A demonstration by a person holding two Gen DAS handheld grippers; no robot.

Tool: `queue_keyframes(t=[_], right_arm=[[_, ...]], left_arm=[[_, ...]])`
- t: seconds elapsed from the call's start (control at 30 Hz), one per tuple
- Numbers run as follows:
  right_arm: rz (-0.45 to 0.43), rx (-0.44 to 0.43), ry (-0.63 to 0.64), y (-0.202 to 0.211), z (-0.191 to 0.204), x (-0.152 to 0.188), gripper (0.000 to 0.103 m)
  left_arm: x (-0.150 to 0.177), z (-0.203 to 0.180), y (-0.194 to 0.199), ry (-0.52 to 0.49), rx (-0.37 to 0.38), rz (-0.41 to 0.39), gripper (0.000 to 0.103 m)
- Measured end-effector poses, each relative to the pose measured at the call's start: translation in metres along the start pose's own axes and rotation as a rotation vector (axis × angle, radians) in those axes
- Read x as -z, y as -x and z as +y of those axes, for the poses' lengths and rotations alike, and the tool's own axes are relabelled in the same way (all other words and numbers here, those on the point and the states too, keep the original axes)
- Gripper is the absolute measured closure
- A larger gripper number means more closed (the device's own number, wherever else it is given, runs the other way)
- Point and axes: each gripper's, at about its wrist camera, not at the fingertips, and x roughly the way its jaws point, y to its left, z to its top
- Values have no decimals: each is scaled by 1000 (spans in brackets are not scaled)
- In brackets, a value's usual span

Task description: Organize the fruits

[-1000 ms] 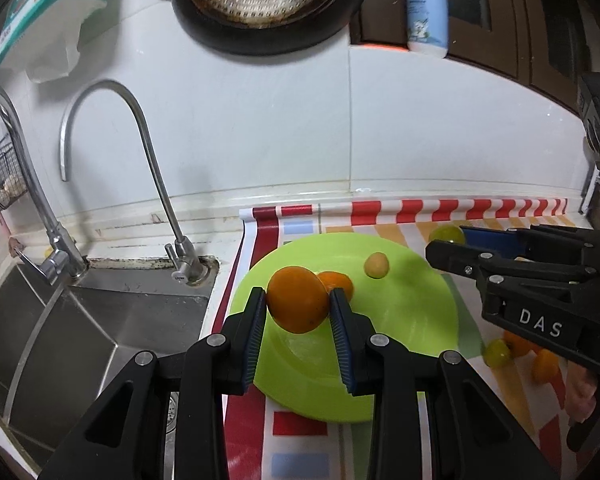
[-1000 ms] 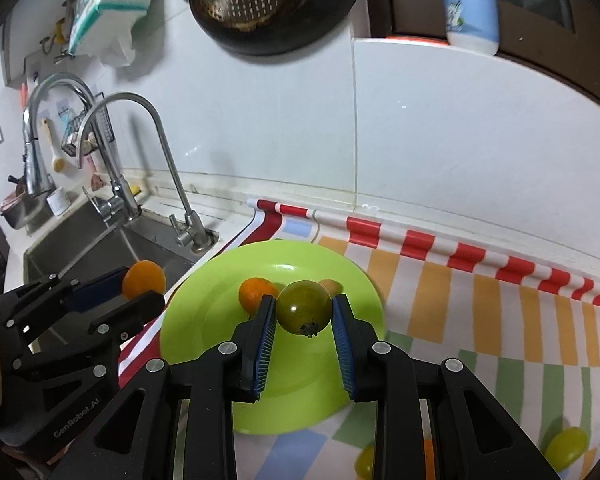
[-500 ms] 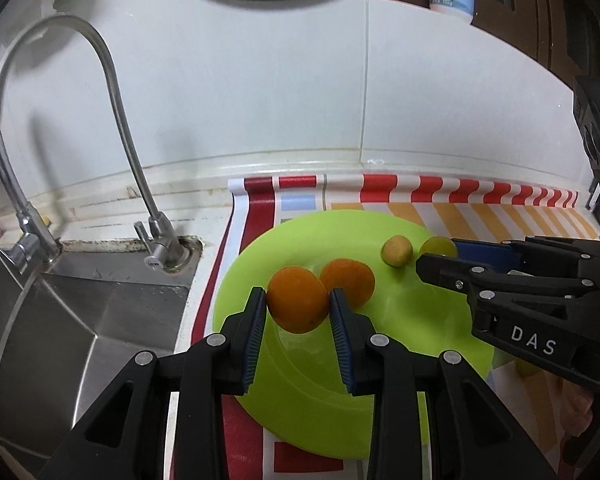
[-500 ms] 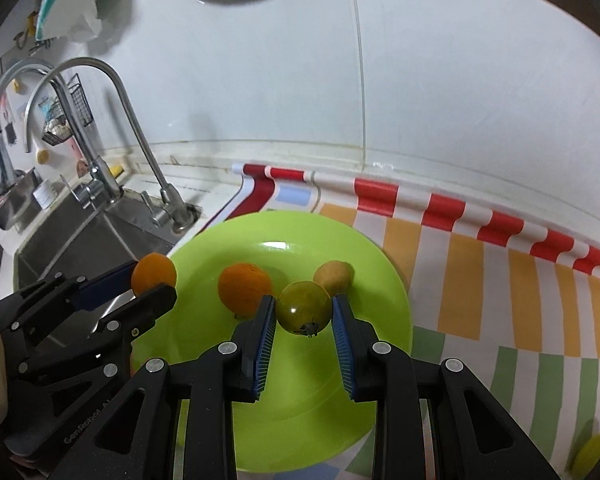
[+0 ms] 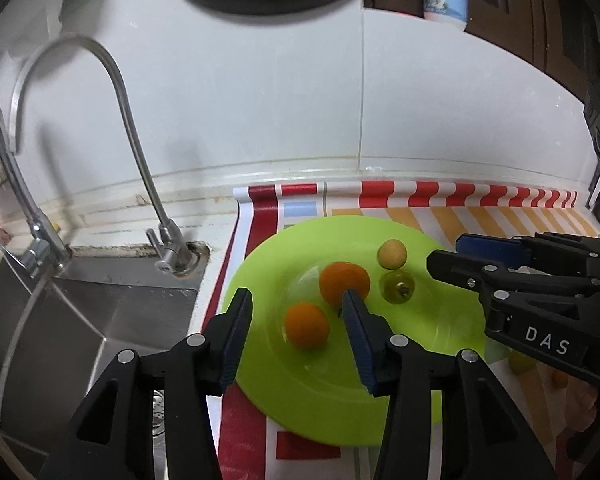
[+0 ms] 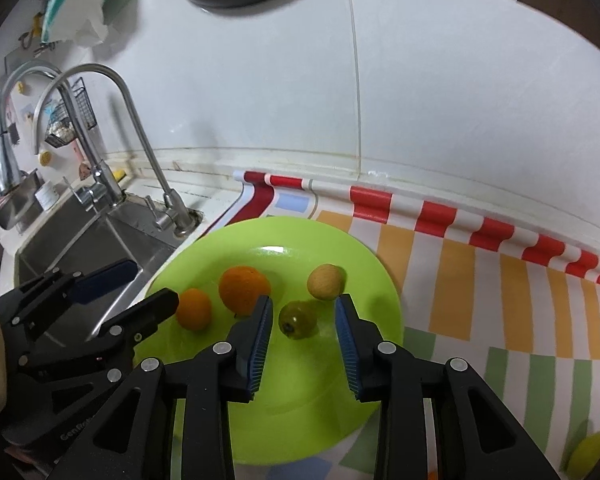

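The right gripper carries the letters "DAS" on its body, seen from the left wrist camera. The left gripper now stands wide open and empty; the small orange it clamped half a second ago lies on the green plate, at 7 o'clock from the larger orange. The right gripper has likewise let go, spread wide; the green fruit rests on the plate at 7 o'clock from the tan fruit.

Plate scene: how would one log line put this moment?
left gripper: open | right gripper: open | plate: four fruits | mat: more fruit
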Motion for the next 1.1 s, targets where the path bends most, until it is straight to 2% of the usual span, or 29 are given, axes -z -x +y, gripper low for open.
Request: queue_keyframes(t=[0.37, 1.1], right_arm=[[-71, -10, 0, 56, 2, 10, 69], [-221, 77, -26, 171, -6, 55, 69]], left_arm=[[-2, -9, 47, -11, -8, -59, 55], [9, -54, 133, -54, 75, -174, 46]])
